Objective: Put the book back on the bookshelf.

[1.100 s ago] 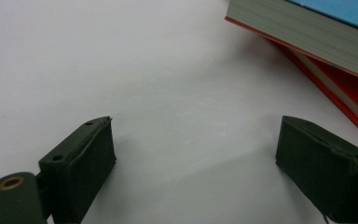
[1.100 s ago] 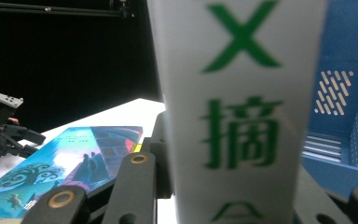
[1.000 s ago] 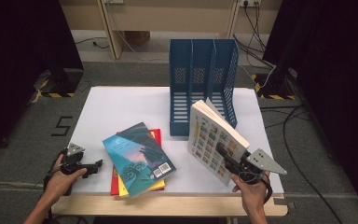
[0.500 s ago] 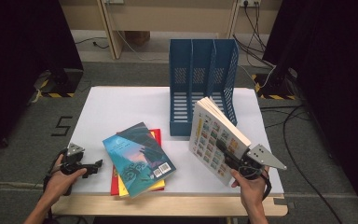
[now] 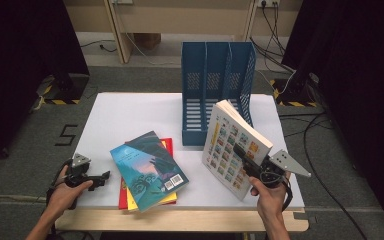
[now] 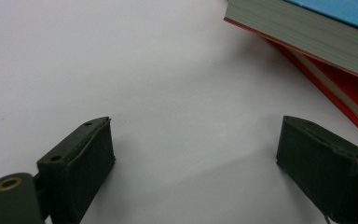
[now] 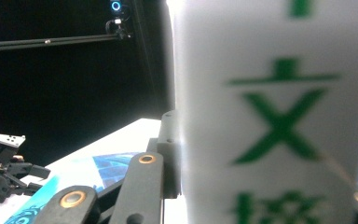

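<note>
A white table [image 5: 130,115] sits mid-frame in the high view, with a blue file rack [image 5: 215,90] of three slots standing at its upper centre. Just below and right of the rack, the right gripper [image 5: 242,156] holds a thick white book [image 5: 232,147] tilted on its lower edge, cover of small coloured squares facing left. In the right gripper view, a black jaw presses flat against the book's white spine with green characters [image 7: 279,126]; the jaws have just been closing and now clamp the book.

At lower left, the left gripper [image 5: 100,177] rests on the table with jaws wide apart and nothing between them. In the left gripper view, bare table lies between its jaws, with the edge of a book stack [image 6: 317,42] at upper right. That stack [image 5: 147,170] lies flat at lower centre in the high view: a teal book over yellow and red ones.

Risks, as a judgement: the book is heavy and gripped near one corner, so it may pivot or slip from the jaws when lifted. Its pages may fan open and catch on a rack divider. A misaligned entry could shove the light rack back or tip it.
</note>
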A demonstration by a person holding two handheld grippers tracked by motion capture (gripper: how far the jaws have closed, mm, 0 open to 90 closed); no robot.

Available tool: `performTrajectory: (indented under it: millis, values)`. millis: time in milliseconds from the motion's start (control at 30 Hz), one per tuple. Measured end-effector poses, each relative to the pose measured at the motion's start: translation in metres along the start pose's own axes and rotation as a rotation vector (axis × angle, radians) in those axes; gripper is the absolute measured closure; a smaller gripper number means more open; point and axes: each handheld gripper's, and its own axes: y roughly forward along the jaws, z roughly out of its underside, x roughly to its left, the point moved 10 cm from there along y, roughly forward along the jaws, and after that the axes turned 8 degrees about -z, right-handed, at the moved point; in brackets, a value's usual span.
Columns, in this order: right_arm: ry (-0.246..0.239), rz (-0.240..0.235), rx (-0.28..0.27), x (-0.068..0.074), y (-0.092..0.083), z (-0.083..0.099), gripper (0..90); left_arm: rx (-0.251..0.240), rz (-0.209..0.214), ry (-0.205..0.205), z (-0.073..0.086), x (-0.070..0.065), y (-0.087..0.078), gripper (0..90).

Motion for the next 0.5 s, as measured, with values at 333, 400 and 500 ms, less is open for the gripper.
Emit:
performTrajectory:
  millis: [333, 400, 500]
  values:
    - [-0.027, -0.019, -0.009, 0.024, -0.009, -0.038, 73.4, -0.001, -0.003, -0.004, 0.000, 0.000, 0.000, 9.8]
    - [-0.020, -0.031, -0.016, 0.026, -0.008, -0.041, 73.3, -0.001, -0.003, -0.005, 0.000, 0.000, 0.000, 9.8]
    - [-0.009, -0.050, -0.030, 0.030, -0.002, -0.051, 73.6, -0.001, -0.003, -0.005, 0.000, 0.000, 0.000, 9.8]
